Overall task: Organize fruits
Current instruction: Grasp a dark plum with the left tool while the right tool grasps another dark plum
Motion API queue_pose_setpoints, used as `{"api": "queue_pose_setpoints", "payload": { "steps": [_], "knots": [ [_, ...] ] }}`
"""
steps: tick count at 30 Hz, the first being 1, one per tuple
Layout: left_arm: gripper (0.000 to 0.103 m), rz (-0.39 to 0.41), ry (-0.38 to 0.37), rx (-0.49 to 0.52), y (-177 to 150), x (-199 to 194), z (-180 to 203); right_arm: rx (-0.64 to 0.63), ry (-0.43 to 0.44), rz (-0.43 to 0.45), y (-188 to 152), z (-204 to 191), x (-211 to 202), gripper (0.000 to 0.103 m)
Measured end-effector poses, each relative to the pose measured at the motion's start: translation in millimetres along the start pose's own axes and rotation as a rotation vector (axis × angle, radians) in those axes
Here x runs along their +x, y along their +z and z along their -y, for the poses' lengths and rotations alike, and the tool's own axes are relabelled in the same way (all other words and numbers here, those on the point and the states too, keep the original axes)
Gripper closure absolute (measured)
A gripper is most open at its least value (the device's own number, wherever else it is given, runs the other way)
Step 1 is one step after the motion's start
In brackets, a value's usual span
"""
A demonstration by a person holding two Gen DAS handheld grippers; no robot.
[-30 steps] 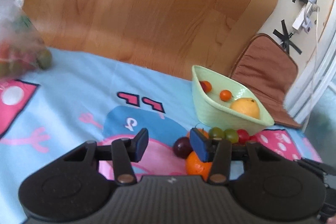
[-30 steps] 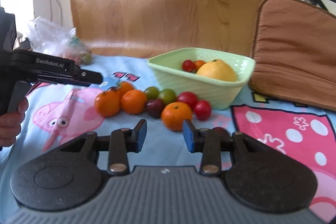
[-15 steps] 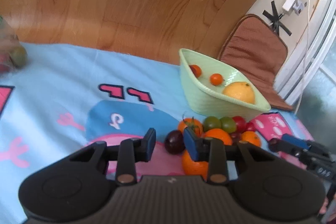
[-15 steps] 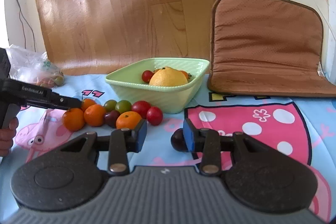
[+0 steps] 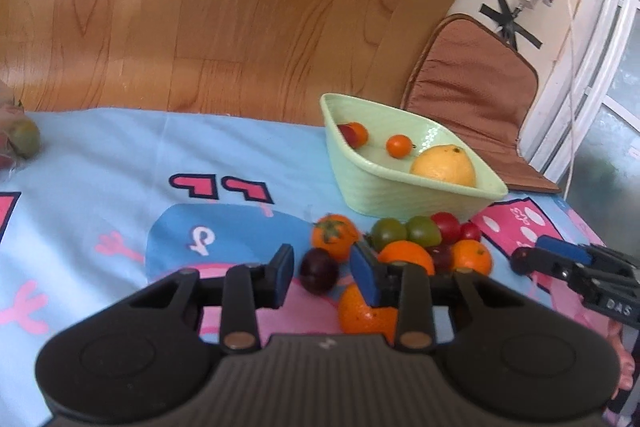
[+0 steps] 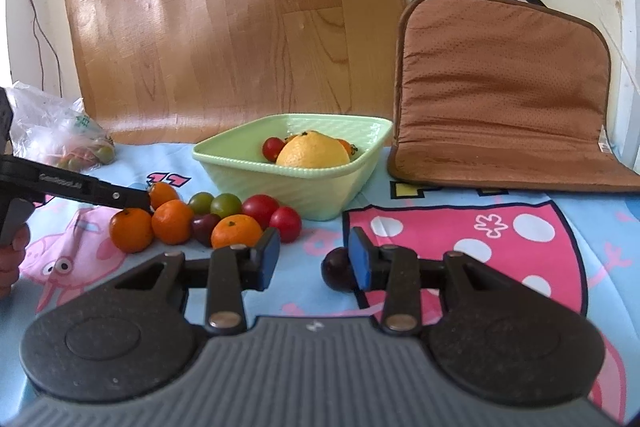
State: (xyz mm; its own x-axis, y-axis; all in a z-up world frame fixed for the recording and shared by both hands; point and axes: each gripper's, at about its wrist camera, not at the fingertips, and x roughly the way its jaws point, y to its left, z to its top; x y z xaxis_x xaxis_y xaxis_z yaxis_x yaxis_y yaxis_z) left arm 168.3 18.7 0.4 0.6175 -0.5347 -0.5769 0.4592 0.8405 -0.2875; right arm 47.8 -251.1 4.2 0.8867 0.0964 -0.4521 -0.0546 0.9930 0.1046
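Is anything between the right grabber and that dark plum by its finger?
Nothing visible is. The dark plum lies on the cloth right by the right gripper, partly behind its right-hand finger. The other fruit sits off to the left.

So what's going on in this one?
A person holds a two-finger gripper in each hand over a cartoon-print cloth. The right gripper, jaws open, has a dark purple plum beside one finger. The left gripper, also open, points at the loose pile of oranges, tomatoes and plums. The pale green square bowl already holds a large yellow citrus and small tomatoes.
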Motion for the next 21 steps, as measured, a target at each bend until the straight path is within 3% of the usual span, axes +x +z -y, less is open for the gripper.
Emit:
{"api": "queue_pose_setpoints", "payload": {
  "steps": [3, 6, 9, 11, 14, 15, 21],
  "knots": [
    [0.071, 0.008, -0.015, -0.019, -2.0, -2.4, 0.8, 0.01, 0.001, -0.01, 0.4, 1.7, 1.8, 0.062],
    [0.058, 0.01, -0.04, -0.014, -2.5, -3.7, 2.1, 0.016, 0.006, -0.019, 0.6, 2.5, 3.3, 0.062],
    [0.053, 0.008, -0.002, -0.021, -1.0, 2.3, -1.8, 0.022, 0.011, -0.038, 0.8, 3.5, 6.6, 0.057],
    [0.055, -0.005, 0.016, -0.056, -0.5, 7.2, -12.1, 0.031, 0.016, -0.047, 0.4, 4.8, 7.9, 0.057],
    [0.067, -0.002, 0.005, -0.074, -1.7, 6.2, -19.6, 0.034, 0.024, -0.058, 0.0, 5.0, 9.3, 0.054],
    [0.077, -0.003, 0.0, -0.067, -2.5, 6.2, -18.6, 0.028, 0.03, -0.061, -0.2, 3.5, 9.5, 0.054],
    [0.077, 0.007, 0.022, -0.048, -4.9, -0.3, -12.7, -0.054, 0.082, -0.12, -0.8, -12.6, 19.2, 0.053]
  ]
}}
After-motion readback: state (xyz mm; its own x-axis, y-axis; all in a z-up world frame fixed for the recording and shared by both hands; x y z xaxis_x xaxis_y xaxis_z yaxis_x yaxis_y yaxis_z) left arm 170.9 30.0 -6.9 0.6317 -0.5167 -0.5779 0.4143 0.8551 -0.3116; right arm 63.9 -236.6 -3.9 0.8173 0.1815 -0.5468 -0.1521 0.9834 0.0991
